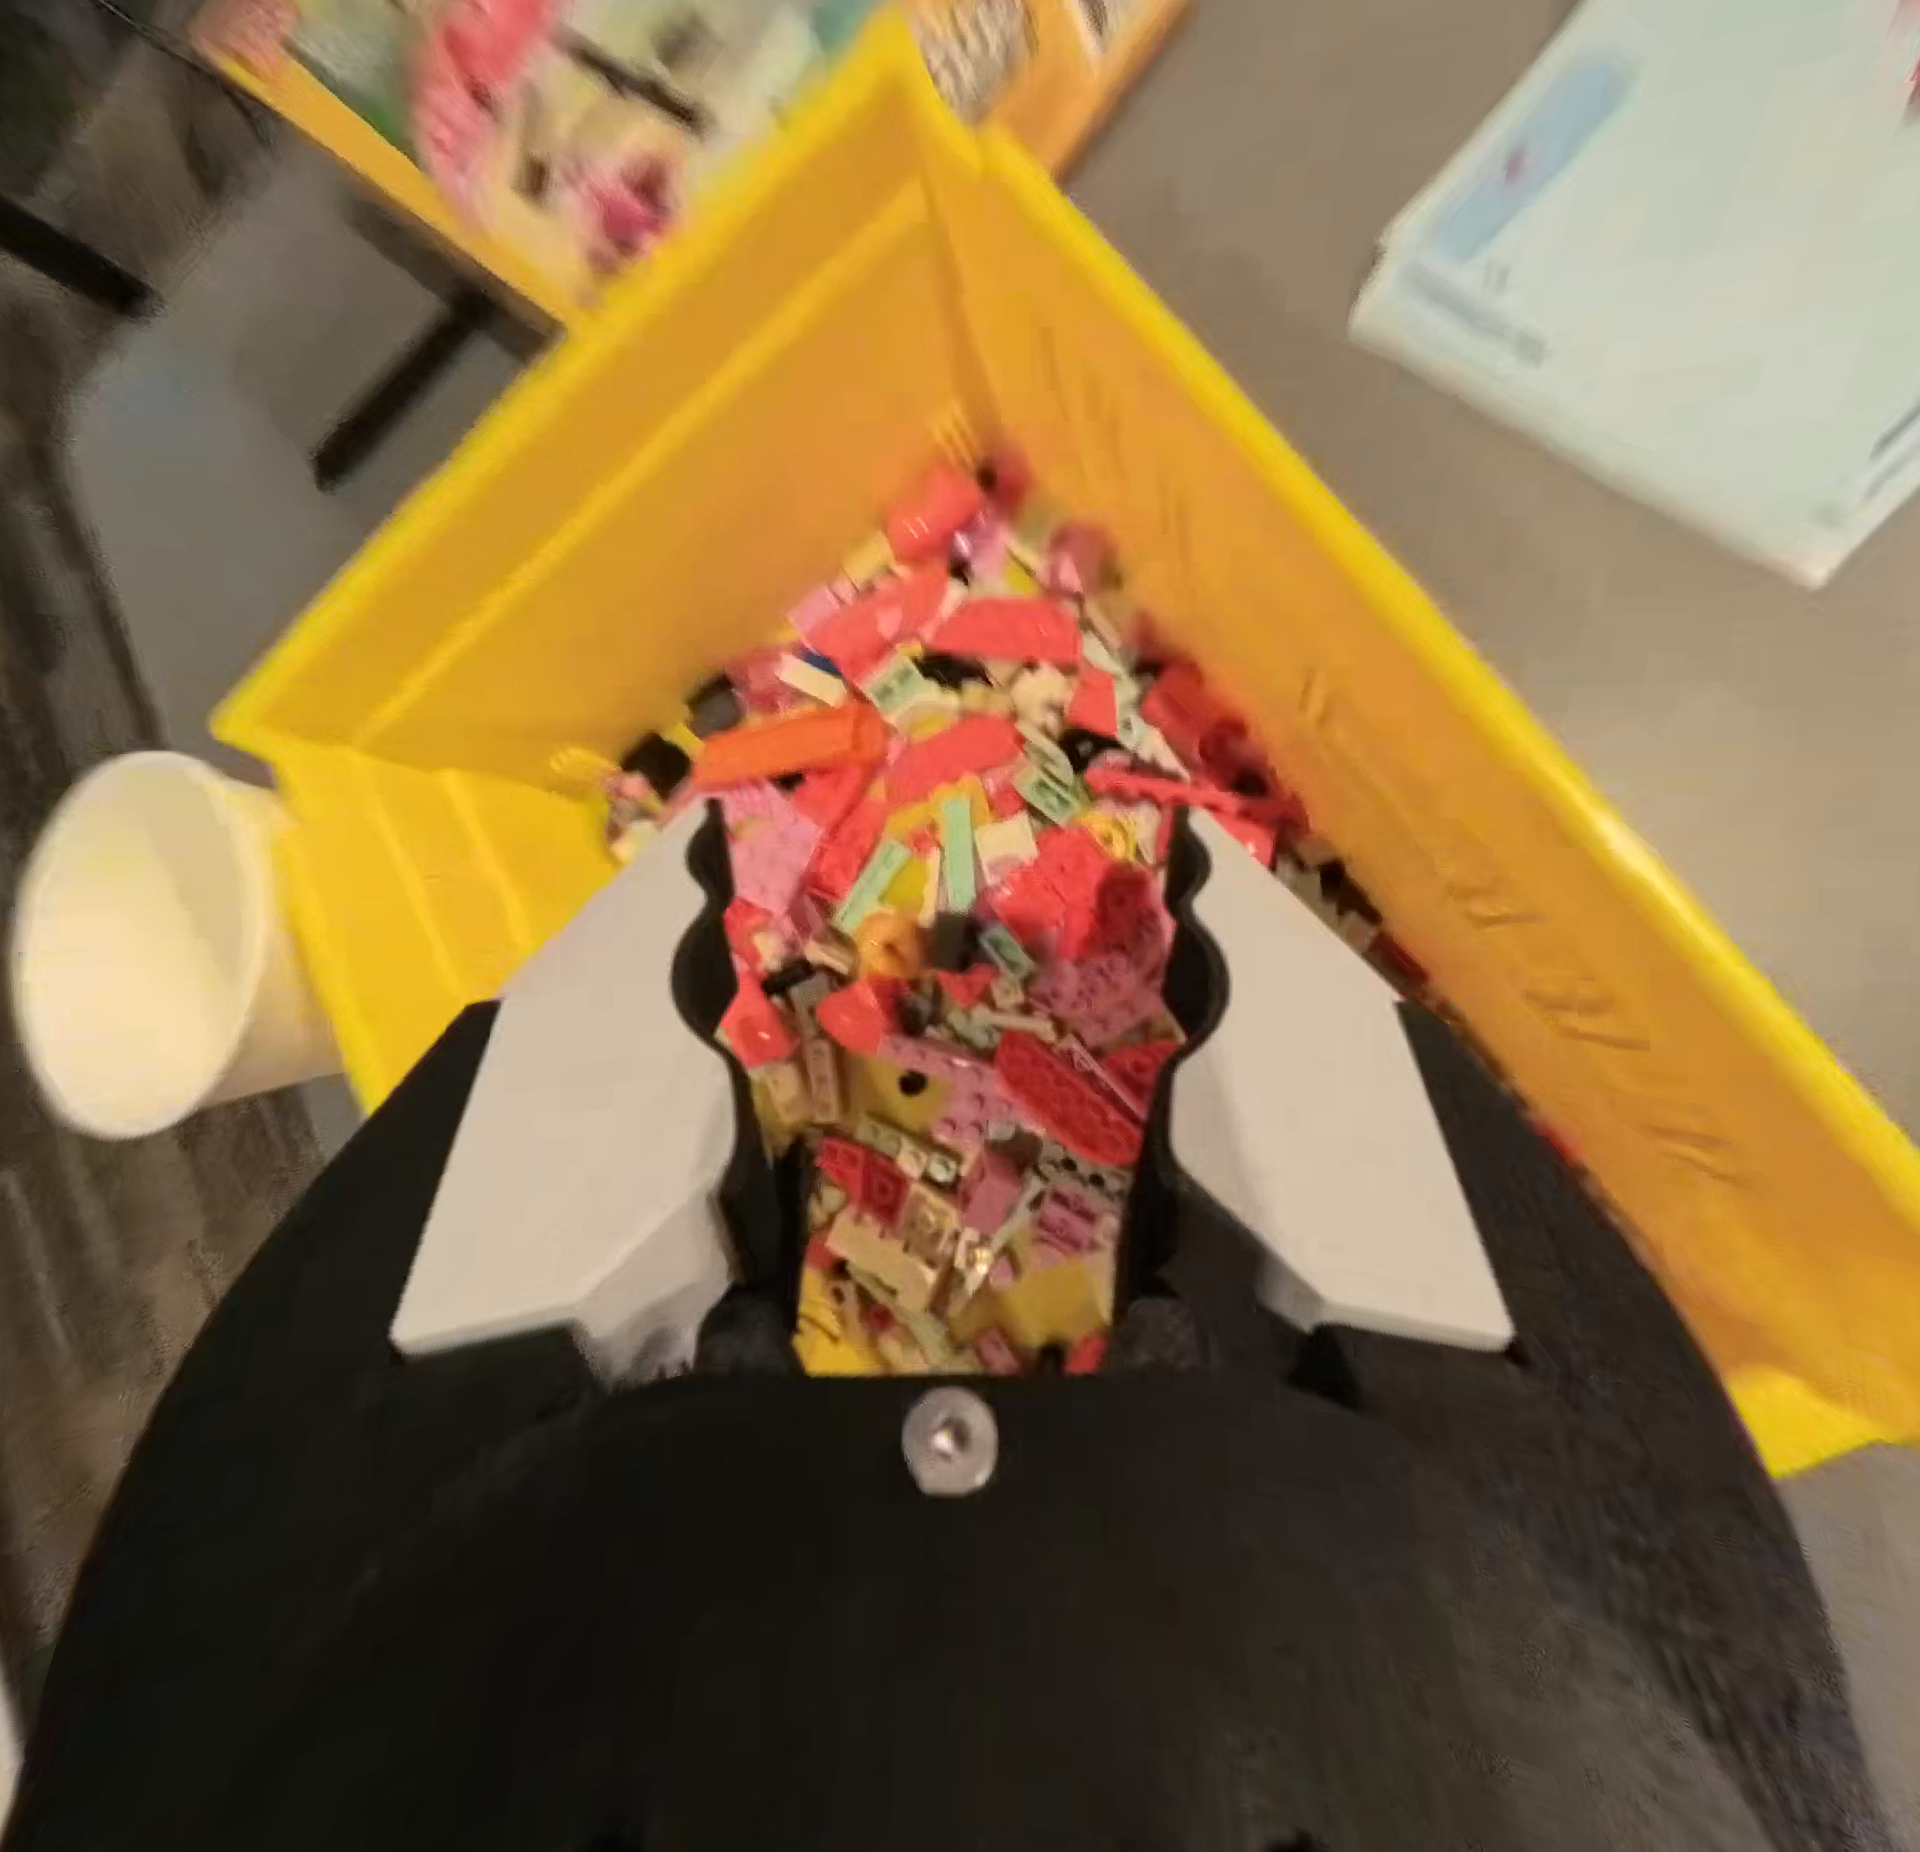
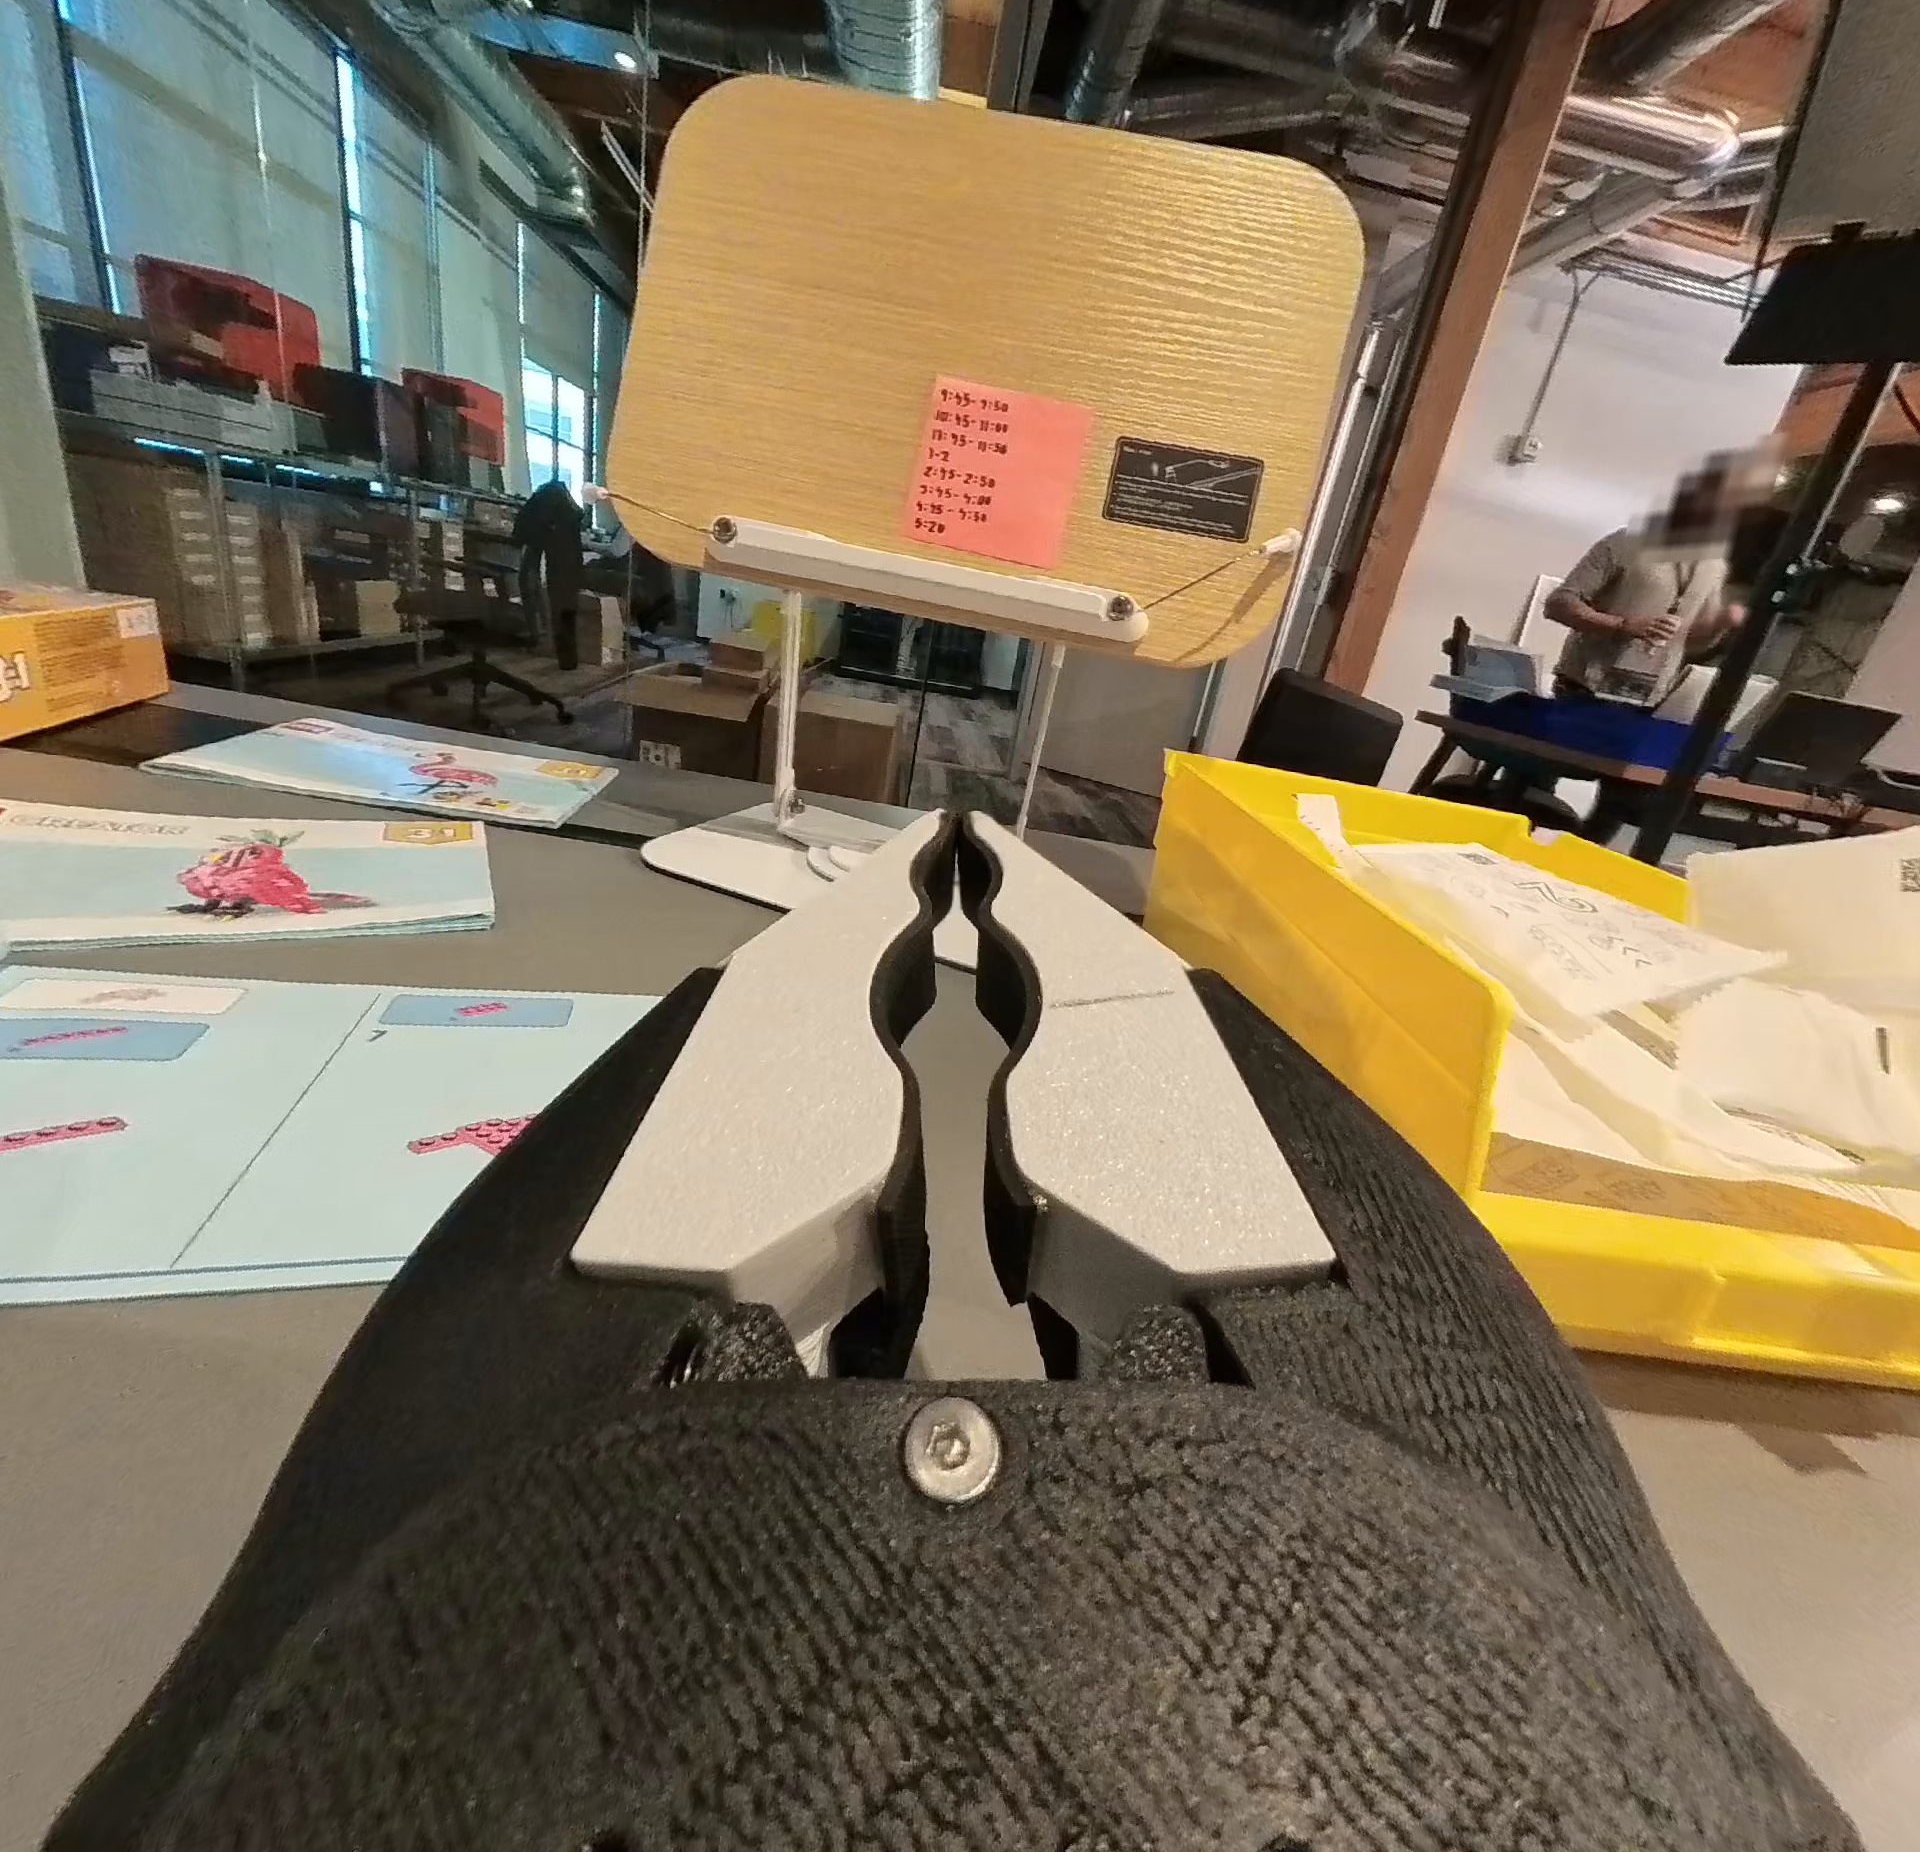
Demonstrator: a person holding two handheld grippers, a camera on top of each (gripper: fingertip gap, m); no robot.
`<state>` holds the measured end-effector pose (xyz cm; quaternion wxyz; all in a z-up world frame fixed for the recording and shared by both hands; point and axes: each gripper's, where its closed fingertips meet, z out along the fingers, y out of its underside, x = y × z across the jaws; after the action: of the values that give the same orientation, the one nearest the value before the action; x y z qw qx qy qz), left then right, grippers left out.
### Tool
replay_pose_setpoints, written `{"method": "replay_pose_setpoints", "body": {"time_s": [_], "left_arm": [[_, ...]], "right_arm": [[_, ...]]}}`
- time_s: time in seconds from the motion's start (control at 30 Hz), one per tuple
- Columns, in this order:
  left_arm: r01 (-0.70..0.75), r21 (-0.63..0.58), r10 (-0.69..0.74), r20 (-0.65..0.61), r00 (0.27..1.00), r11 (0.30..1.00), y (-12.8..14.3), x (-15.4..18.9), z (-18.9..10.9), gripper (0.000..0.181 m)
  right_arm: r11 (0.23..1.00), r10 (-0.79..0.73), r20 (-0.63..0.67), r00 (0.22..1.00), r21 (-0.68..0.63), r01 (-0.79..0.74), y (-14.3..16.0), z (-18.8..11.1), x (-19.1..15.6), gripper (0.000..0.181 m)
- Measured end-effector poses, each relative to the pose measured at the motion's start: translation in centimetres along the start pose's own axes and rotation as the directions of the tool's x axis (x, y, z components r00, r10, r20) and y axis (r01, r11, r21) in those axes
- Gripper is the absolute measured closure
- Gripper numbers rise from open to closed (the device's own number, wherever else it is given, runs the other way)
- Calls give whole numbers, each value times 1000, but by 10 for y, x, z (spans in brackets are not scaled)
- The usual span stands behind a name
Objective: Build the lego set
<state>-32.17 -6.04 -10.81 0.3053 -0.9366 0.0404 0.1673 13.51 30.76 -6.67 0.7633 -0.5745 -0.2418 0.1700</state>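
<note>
In the left wrist view a yellow bin (image 1: 727,472) holds a heap of loose lego pieces (image 1: 956,763), mostly coral, pink, red and cream. My left gripper (image 1: 948,826) is open and empty, held above the heap and pointing down into the bin. The view is blurred. In the right wrist view my right gripper (image 2: 957,828) is shut with nothing between its fingers, held low over the grey table (image 2: 623,929). An open instruction booklet (image 2: 260,1106) lies flat to its left.
A white paper cup (image 1: 145,950) stands against the bin's left side. The set's box (image 1: 582,67) lies beyond the bin. A wooden book stand (image 2: 977,368) stands ahead of the right gripper. A second yellow bin (image 2: 1351,981) with paper bags sits right. Two closed booklets (image 2: 239,877) lie left. The left gripper's tips are roughly 60 cm from the right gripper's.
</note>
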Motion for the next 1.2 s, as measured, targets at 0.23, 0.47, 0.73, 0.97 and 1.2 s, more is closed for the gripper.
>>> {"method": "replay_pose_setpoints", "body": {"time_s": [0.23, 0.47, 0.73, 0.97, 1.2], "left_arm": [[-119, -382, 58, -169, 984, 916, 60, 21, 26, 52], [-248, -409, 158, -241, 958, 878, 74, 32, 26, 54], [-428, -75, 322, -546, 773, 901, 59, 71, -3, 154], [-533, -53, 410, -577, 707, 844, 69, 85, -1, 168], [-557, -45, 421, -605, 676, 829, 71, 93, -1, 169]], "right_arm": [[1000, -12, 28, 1000, -1, 12, 0, 1, -7, 181], [1000, 28, 33, 999, 8, -28, -1, 1, -4, 181], [998, 60, 44, 997, 13, -60, -2, 1, -4, 181], [997, 77, 53, 996, 14, -78, -2, 1, -5, 181], [995, 95, 61, 994, 15, -97, -2, 2, -4, 181]]}}
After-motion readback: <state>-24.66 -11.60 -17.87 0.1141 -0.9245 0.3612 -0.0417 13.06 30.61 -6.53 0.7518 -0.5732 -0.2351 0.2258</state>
